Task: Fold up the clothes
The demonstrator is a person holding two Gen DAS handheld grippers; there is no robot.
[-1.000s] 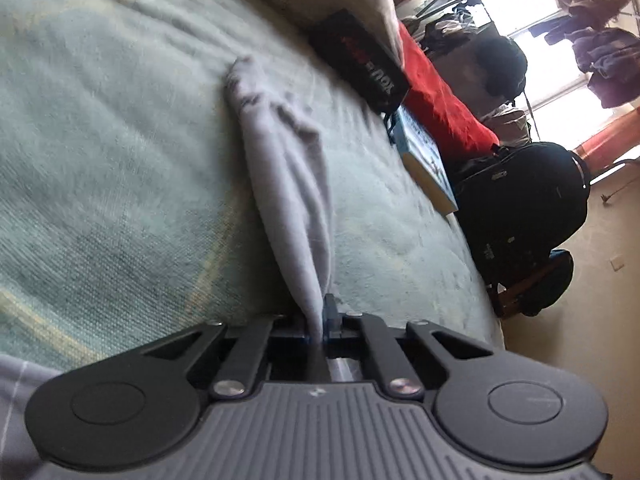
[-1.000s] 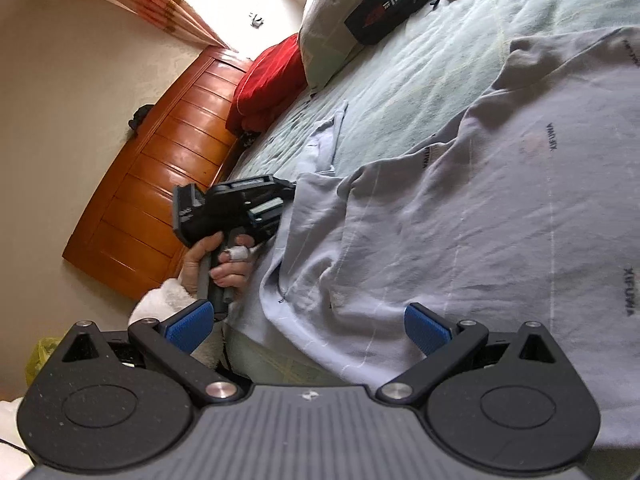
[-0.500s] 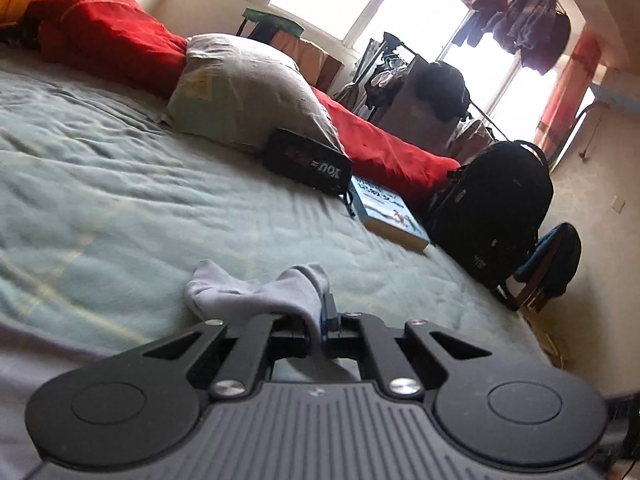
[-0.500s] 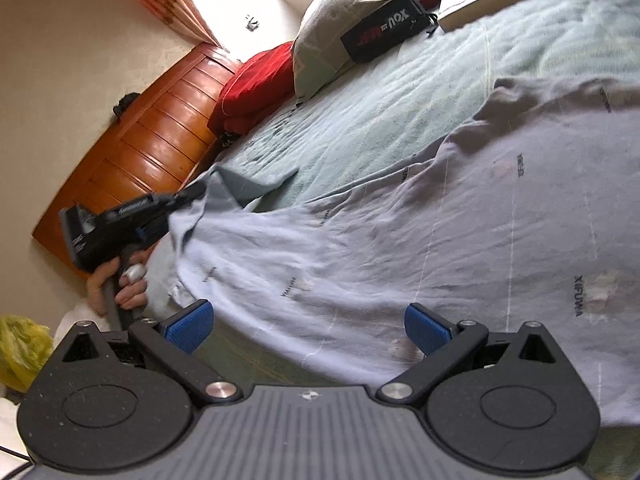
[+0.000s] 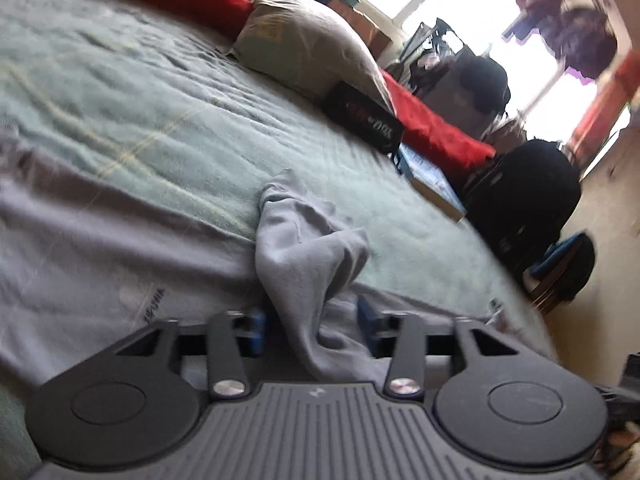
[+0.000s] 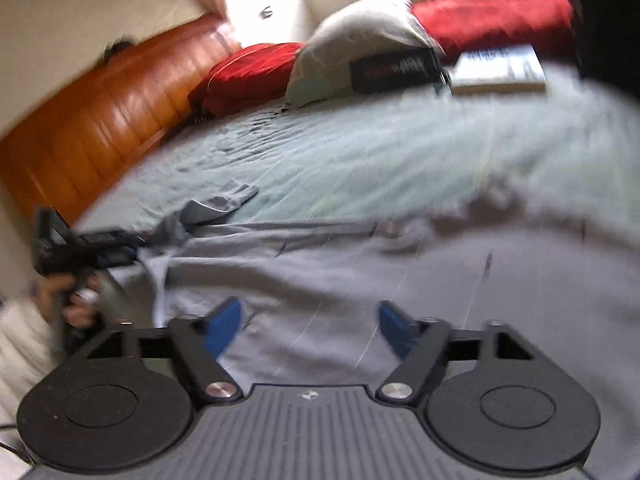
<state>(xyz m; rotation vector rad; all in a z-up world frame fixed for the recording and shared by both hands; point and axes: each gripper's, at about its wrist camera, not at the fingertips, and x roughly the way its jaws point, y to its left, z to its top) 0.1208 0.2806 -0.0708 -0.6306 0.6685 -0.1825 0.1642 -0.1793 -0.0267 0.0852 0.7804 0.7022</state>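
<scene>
Through my left wrist camera I see a pale green woven bedspread (image 5: 168, 128) with a grey long-sleeved cotton shirt (image 5: 100, 240) lying flat across its near part; my left gripper (image 5: 312, 324) is opening, the bunched sleeve lying loose between its blue pads. The bed's edge drops off at right toward a black backpack (image 5: 528, 196). Through my right wrist camera, blurred, my right gripper (image 6: 310, 326) is closing above the shirt's body, gripping nothing; an orange wooden headboard (image 6: 100, 120) borders the left.

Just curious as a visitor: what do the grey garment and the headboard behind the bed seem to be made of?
Grey garment: soft matte knit, probably cotton jersey; it drapes and bunches in limp folds. Headboard: looks like varnished wood, orange-brown panels with glossy highlights, though blur leaves that open.
</scene>
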